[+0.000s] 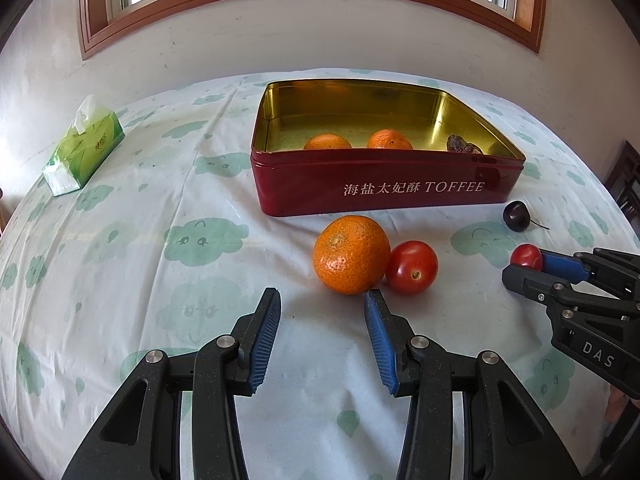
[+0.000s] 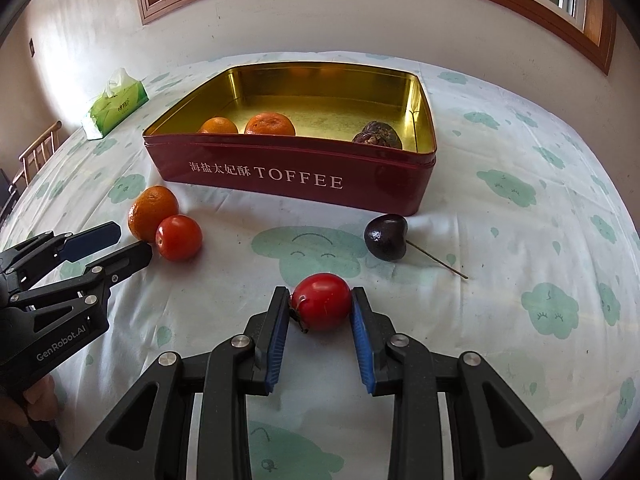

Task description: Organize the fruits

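Pinching a soft tomato (image 2: 321, 301) in our right fingers (image 2: 357, 300) gently across its middle, left fingers (image 1: 272, 312) released.

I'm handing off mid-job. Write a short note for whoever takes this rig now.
Right tool: shut on a small tomato.
Left tool: open, empty, just short of the loose orange.
In the red toffee tin: two oranges and a dark wrinkled fruit.
On the cloth: the orange, a second tomato touching it, a dark cherry.
Left: bring all four into the tin.
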The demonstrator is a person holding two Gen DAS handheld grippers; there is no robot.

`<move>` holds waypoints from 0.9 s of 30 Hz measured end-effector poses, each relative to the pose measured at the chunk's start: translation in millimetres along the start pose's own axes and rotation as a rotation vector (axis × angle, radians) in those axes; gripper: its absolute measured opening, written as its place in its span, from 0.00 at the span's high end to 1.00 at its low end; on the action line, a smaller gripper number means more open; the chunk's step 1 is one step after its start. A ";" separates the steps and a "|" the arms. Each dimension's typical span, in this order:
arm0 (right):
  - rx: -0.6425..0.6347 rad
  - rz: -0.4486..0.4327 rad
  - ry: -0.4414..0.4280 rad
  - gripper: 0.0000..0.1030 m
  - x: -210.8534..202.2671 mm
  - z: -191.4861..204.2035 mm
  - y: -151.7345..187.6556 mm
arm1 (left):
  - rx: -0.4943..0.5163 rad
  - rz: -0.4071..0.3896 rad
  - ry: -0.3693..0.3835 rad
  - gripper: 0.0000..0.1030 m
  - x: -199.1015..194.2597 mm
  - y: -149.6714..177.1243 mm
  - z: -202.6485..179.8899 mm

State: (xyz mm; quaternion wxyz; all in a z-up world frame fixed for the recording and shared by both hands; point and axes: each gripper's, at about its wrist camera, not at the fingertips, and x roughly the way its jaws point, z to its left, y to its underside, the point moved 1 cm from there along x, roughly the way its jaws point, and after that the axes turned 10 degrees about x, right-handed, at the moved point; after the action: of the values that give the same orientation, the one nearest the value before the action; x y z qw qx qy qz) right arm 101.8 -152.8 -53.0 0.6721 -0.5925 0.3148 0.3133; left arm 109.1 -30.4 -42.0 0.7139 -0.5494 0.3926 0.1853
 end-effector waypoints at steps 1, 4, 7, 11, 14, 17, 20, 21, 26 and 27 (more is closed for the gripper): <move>0.001 -0.002 0.001 0.73 0.4 -0.5 -0.4 | 0.003 0.001 0.001 0.56 0.6 -0.6 -1.0; 0.005 -0.003 0.002 0.73 0.9 -1.8 -1.7 | 0.008 0.001 0.002 0.56 2.3 -3.0 -3.7; 0.005 -0.003 0.000 0.72 1.2 -1.9 -2.1 | 0.010 0.003 0.007 0.56 5.3 -6.4 -5.7; 0.007 -0.003 0.000 0.72 1.1 -2.0 -1.9 | 0.001 0.005 0.019 0.56 10.4 -11.7 -5.8; 0.006 -0.003 -0.002 0.72 0.7 -1.9 -1.9 | -0.007 0.008 0.028 0.56 13.6 -15.2 -5.2; 0.007 -0.004 -0.004 0.72 0.4 -1.8 -2.2 | -0.002 0.007 0.033 0.56 15.9 -19.6 -7.3; 0.010 -0.005 -0.007 0.72 0.1 -2.1 -2.1 | 0.010 0.004 0.031 0.56 18.8 -25.0 -10.7; 0.010 -0.005 -0.007 0.72 0.1 -2.0 -2.1 | 0.010 -0.001 0.028 0.56 19.2 -26.9 -10.7; 0.008 -0.005 -0.010 0.72 0.5 -2.5 -2.2 | -0.001 -0.005 0.033 0.56 21.5 -35.0 -7.7; 0.008 -0.005 -0.010 0.72 0.5 -2.3 -2.4 | 0.001 -0.007 0.033 0.56 21.8 -35.7 -7.3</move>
State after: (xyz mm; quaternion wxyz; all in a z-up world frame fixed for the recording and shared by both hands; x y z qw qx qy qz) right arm 103.9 -155.3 -52.2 0.6768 -0.5891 0.3111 0.3133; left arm 144.9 -52.5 -36.5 0.7083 -0.5535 0.4023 0.1736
